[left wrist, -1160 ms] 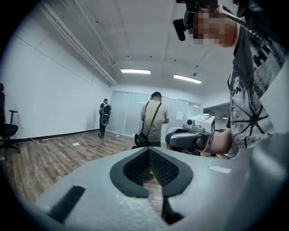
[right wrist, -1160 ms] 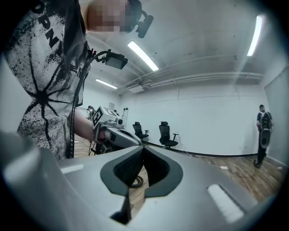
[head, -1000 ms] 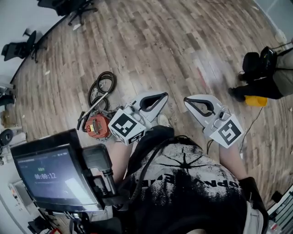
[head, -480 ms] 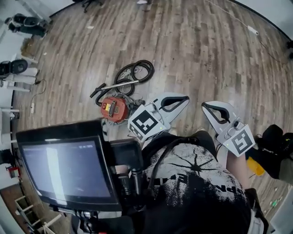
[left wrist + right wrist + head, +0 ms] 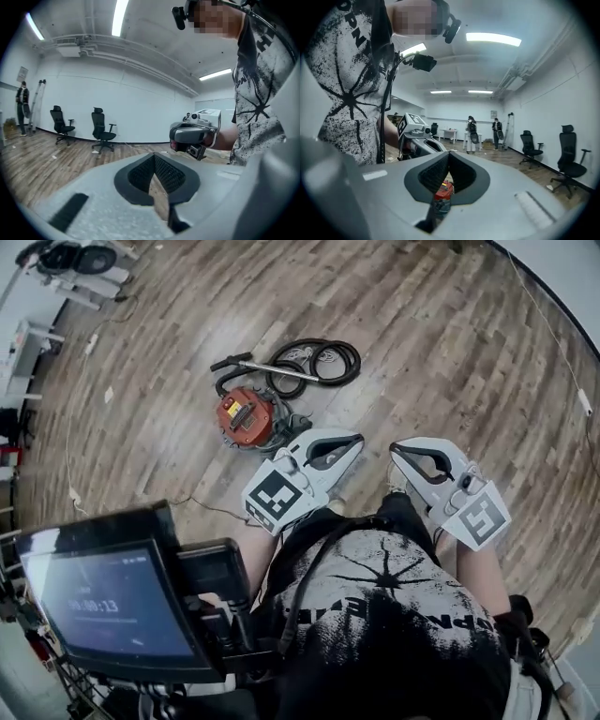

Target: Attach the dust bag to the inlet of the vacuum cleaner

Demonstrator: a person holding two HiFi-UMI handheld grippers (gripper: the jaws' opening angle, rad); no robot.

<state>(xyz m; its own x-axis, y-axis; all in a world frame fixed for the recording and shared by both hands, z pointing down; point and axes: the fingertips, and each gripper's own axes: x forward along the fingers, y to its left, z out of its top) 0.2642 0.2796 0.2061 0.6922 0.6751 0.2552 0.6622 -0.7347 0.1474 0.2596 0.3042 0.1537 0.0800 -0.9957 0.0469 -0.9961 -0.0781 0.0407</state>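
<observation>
**A:** Where's the vacuum cleaner [image 5: 246,418]?

**B:** Down on the wooden floor [image 5: 422,334], ahead of the person and a little to their left. The red top faces up. Its hose [image 5: 323,360] is coiled just behind it, with the wand [image 5: 267,365] lying across the coil.

**A:** And the dust bag?

**B:** I can't find it from here. Nothing on the floor reads clearly as a bag.

**A:** What are the grippers doing?

**B:** The left gripper [image 5: 359,439] and the right gripper [image 5: 394,446] are both clenched with nothing in them. They're held out roughly level in front of the chest, tips near each other and well apart from the vacuum. I'd say they're just being carried that way because there's nothing within reach to grab yet. The person would have to get close and low first.

**A:** Count it up for me.

**B:** One vacuum, one hose coil, one wand, two grippers and no bag that I can see. Along the far wall there are two office chairs [image 5: 61,123], and one monitor [image 5: 103,601] hangs at the person's front.
</observation>
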